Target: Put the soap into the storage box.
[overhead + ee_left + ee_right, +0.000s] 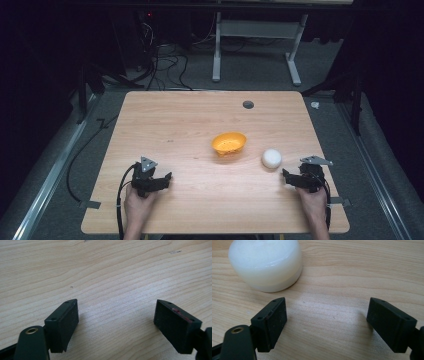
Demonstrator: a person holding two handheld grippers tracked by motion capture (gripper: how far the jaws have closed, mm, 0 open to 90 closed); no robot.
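Pale wood grain covers the counter [165,120] we work at. Our right hand-held gripper [286,176] rests near the right edge, jaws spread wide with nothing between them. The white round object [271,158] sits just beyond it and slightly left, well apart from our left hand-held gripper [167,178], also wide open and empty. An orange bowl [229,143] lies farther left.

No legible writing anywhere (background perhaps too dark).
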